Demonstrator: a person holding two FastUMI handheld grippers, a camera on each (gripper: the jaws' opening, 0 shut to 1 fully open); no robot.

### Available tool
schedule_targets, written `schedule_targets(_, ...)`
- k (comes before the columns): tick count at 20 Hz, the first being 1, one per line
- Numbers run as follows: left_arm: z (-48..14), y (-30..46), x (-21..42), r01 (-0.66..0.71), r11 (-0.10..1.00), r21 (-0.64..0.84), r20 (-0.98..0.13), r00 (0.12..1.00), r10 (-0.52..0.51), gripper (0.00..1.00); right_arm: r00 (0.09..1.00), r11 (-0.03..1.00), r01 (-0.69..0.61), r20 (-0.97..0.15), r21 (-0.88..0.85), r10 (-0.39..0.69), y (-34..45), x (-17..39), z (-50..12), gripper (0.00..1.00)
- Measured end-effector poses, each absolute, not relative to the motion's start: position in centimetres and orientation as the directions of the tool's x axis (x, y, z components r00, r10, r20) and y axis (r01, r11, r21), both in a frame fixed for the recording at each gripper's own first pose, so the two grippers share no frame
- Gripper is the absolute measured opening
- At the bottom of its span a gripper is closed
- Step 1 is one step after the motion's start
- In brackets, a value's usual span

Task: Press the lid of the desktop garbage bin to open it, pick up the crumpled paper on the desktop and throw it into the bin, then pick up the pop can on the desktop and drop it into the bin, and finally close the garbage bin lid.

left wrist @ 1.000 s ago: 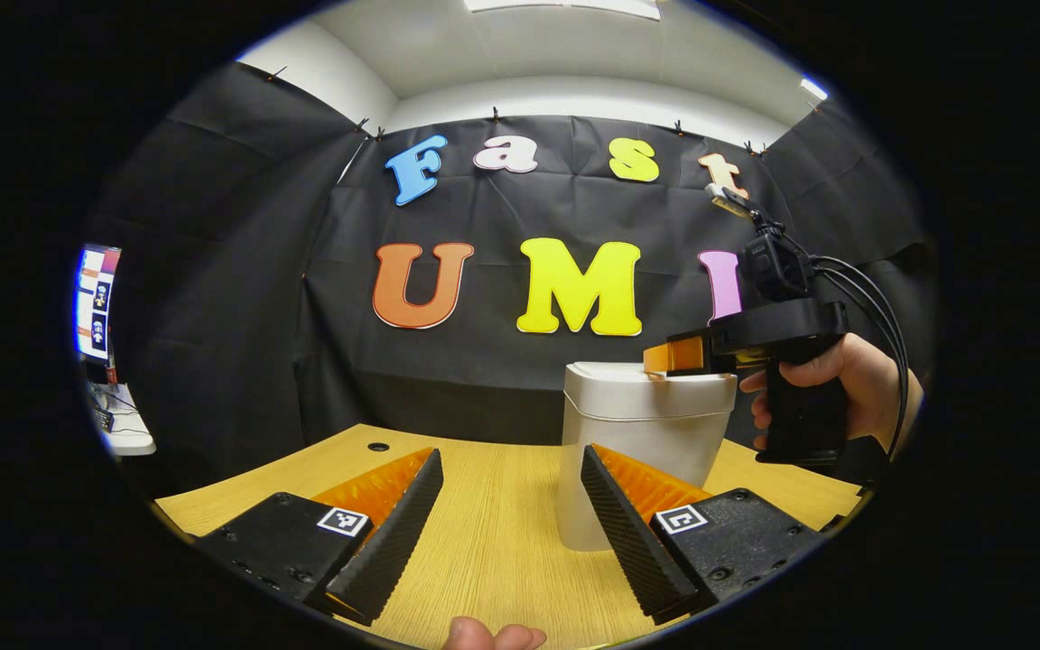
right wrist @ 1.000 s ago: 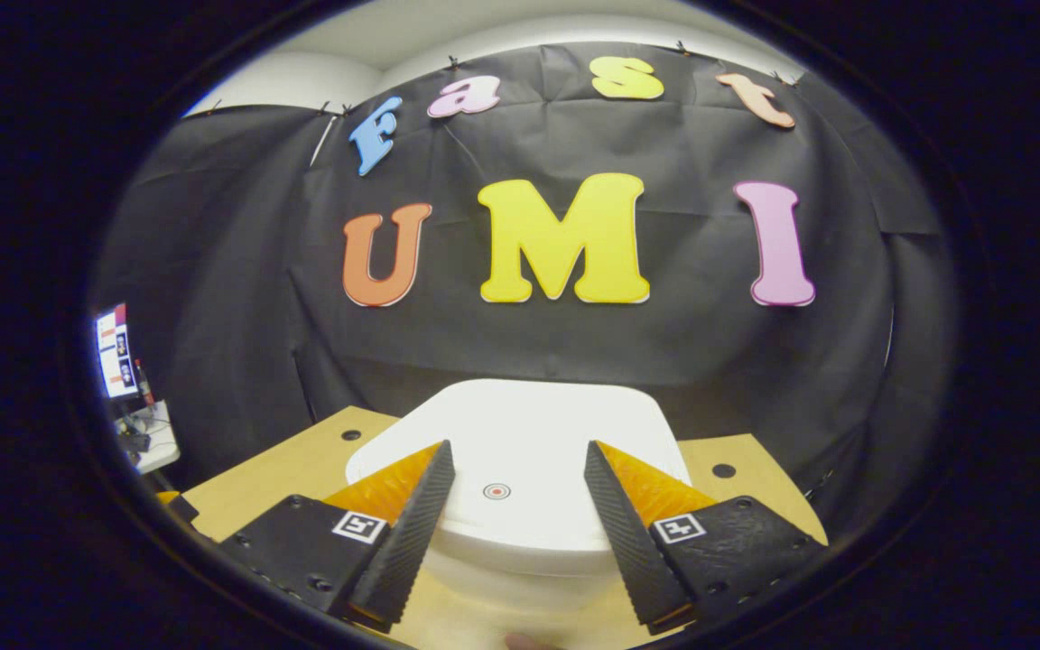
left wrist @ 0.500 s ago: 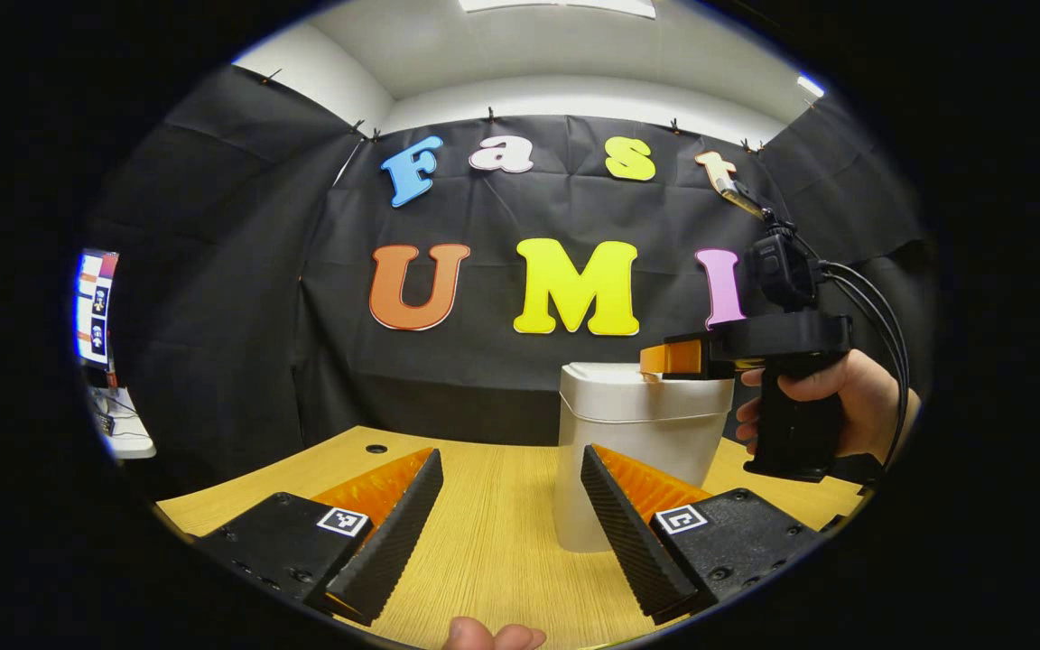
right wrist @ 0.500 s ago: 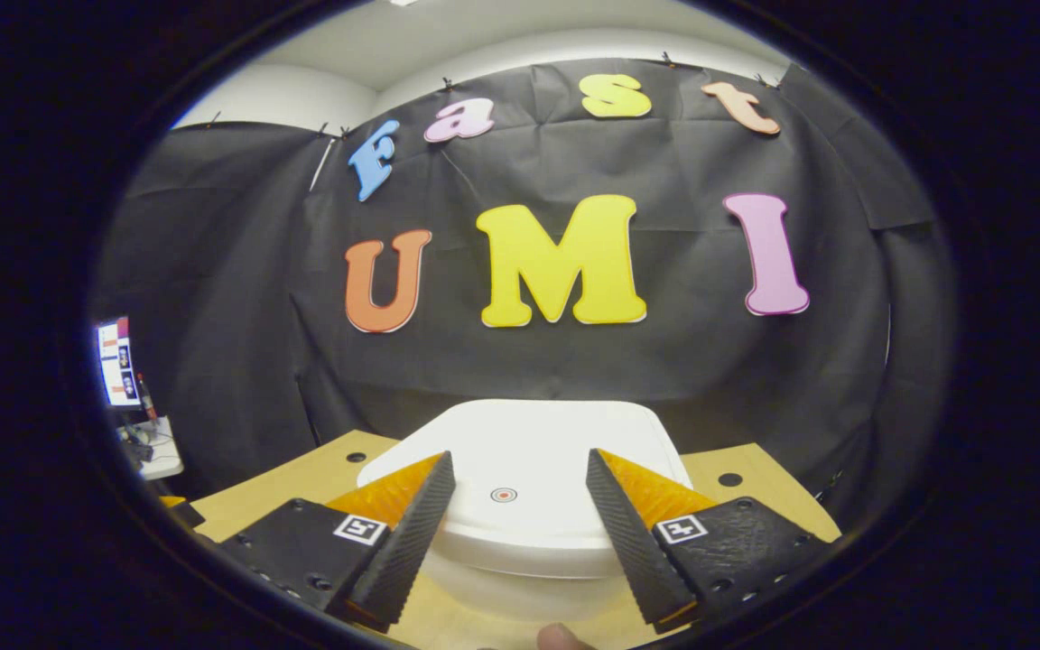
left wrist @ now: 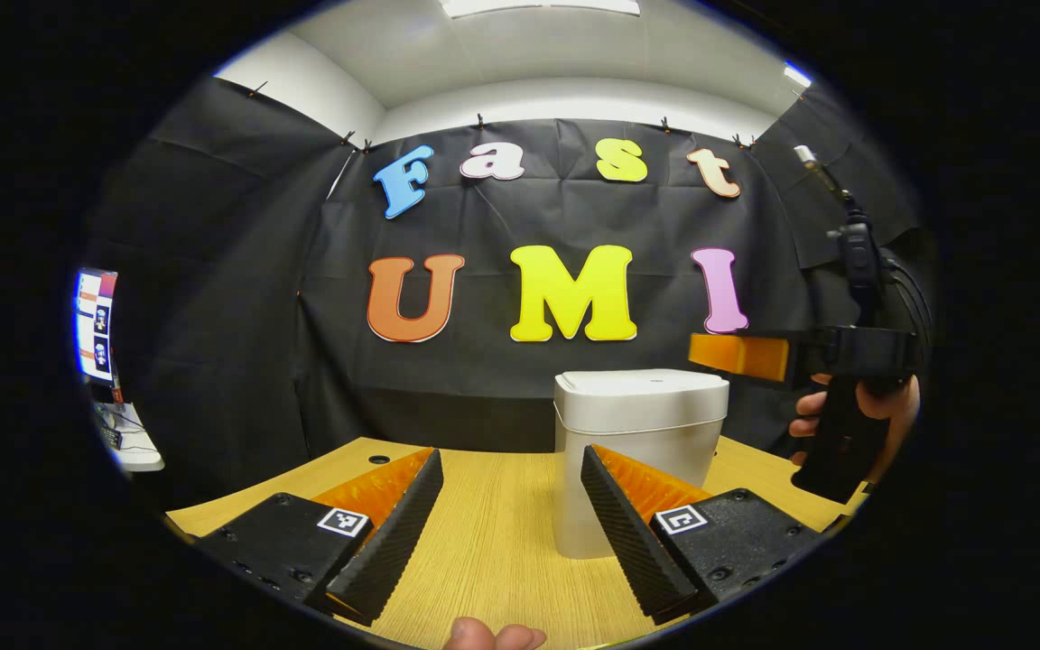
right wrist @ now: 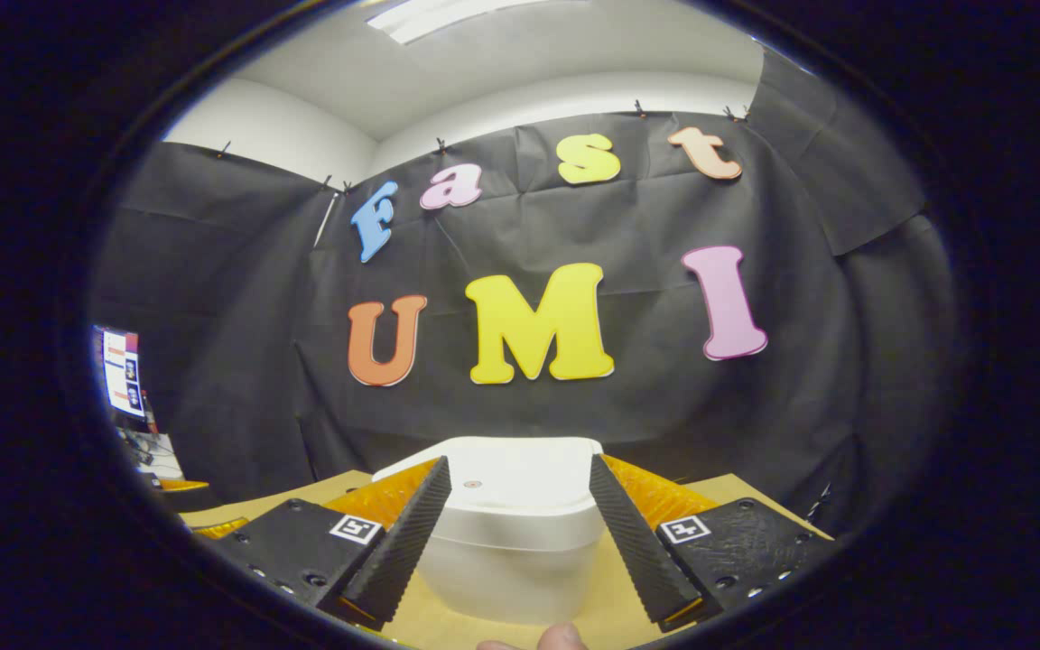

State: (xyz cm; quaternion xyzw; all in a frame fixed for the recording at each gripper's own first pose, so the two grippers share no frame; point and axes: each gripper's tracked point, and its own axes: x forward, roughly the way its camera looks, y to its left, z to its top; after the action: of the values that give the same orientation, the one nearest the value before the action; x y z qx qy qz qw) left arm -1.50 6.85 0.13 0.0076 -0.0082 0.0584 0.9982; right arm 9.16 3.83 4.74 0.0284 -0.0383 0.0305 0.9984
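A white desktop bin (left wrist: 655, 433) stands on the wooden table (left wrist: 484, 542) with its lid (left wrist: 642, 384) lying flat and shut. My left gripper (left wrist: 511, 456) hovers low over the table, open, nothing between its fingers; the bin sits just beyond its right finger. My right gripper (left wrist: 710, 350), held in a hand (left wrist: 854, 406), floats level to the right of the bin, slightly above the lid and apart from it. In the right gripper view, the right gripper (right wrist: 518, 465) is open and the bin (right wrist: 511, 551) lies ahead between its fingers, untouched.
At the far left, a lit monitor (left wrist: 94, 325) stands over a small white desk (left wrist: 127, 442). A cable hole (left wrist: 378, 459) marks the table's back left. Black cloth walls close the booth behind the bin. A thumb (left wrist: 493, 636) shows at the bottom edge.
My right gripper has come off the lid, drawing back to the right and slightly up. The bin now sits farther from it. The left gripper has barely moved.
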Motion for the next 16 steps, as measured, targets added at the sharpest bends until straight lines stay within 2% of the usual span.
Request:
schedule_targets(6,1.2,4.8,-1.6,-0.097,0.995,0.031,0.039,0.995,0.096,0.99,0.994,1.000,-0.017,0.104,0.006,0.016,0.2,3.4,2.4,0.97)
schedule_targets(9,1.3,4.3,-2.0,-0.111,0.993,0.038,0.051,0.993,0.109,0.99,0.992,0.999,0.037,0.117,0.015,-0.039,-1.7,0.7,1.1,0.97)
schedule_targets(13,0.7,3.4,-2.5,-0.109,0.993,0.043,0.057,0.993,0.106,0.99,0.983,0.994,0.111,0.149,-0.009,-0.109,-3.7,-1.3,-0.1,0.97)
schedule_targets(16,0.3,2.8,-2.5,-0.105,0.994,0.043,0.058,0.993,0.103,0.99,0.986,0.994,0.101,0.134,-0.032,-0.095,-3.0,-1.8,-1.9,0.97)
